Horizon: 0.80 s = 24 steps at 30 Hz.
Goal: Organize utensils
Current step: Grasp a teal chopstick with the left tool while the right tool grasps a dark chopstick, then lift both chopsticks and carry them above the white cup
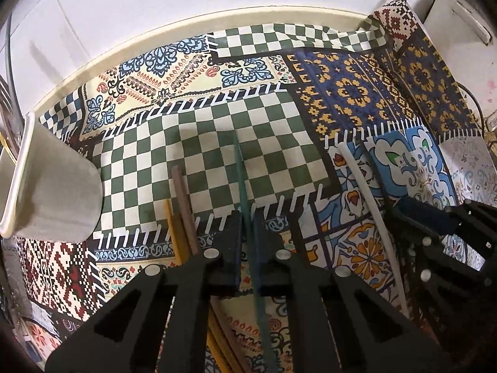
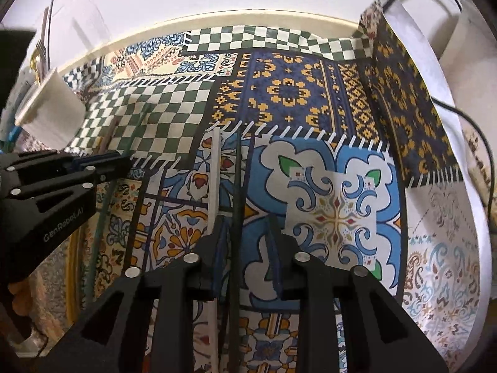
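Far left: white cup (image 1: 52,183) lying tipped on the patterned surface (image 1: 217,155). Yellow chopstick (image 1: 172,230) and brown chopstick (image 1: 184,205) lie loose. My left tool (image 1: 247,242) pinches a green chopstick (image 1: 242,180). My right tool (image 2: 245,245) closes around a black chopstick (image 2: 237,171), the white chopstick (image 2: 215,171) just beside. Nothing looks sorted yet.

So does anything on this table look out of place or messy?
Yes. The patterned tablecloth is rumpled and folded up at the far right corner, showing its white underside. Loose chopsticks, such as the white one, lie scattered beside the white cup.
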Available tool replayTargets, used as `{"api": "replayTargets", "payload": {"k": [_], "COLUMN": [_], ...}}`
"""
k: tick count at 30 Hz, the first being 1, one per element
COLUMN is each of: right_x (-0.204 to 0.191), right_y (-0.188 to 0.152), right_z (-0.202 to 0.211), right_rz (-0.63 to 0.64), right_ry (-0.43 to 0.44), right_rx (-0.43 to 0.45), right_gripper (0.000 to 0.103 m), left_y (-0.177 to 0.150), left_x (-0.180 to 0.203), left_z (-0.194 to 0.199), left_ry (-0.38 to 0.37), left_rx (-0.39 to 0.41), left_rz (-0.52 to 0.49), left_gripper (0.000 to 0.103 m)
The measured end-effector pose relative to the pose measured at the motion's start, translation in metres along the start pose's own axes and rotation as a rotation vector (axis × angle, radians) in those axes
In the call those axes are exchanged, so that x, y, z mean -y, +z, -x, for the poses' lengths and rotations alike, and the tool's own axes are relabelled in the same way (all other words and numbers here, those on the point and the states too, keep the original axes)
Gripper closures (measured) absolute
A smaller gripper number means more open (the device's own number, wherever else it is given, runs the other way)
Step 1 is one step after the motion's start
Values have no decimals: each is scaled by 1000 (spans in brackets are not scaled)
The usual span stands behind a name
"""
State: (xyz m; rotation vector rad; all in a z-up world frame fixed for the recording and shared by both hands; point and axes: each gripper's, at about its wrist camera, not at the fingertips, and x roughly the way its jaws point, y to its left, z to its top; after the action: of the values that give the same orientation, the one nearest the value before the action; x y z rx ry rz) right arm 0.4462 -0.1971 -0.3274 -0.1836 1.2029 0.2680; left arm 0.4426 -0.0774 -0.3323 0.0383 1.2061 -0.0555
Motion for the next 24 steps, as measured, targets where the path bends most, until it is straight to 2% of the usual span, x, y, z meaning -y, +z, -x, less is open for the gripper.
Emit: {"api": "replayTargets", "payload": {"k": [1, 3, 7, 16, 24], "right_x": [0, 2, 7, 8, 2], "right_y": [2, 5, 5, 1, -5], "right_z": [-1, -1, 4, 55, 92], "right_rz": [-1, -16, -53, -68, -82], "right_ry": [8, 37, 93, 115, 112], "right_rx": [-6, -19, -27, 90, 177], "right_gripper": [96, 97, 98, 98, 98], "left_y": [2, 6, 2, -11, -42], "left_x": [0, -3, -9, -22, -33], "left_z": [-1, -3, 13, 75, 125], "left_ry": [-8, -40, -62, -154, -177], "left_rx": [-6, -22, 16, 144, 245], "left_rz": [7, 34, 57, 89, 96], "left_gripper": [99, 99, 100, 100, 100]}}
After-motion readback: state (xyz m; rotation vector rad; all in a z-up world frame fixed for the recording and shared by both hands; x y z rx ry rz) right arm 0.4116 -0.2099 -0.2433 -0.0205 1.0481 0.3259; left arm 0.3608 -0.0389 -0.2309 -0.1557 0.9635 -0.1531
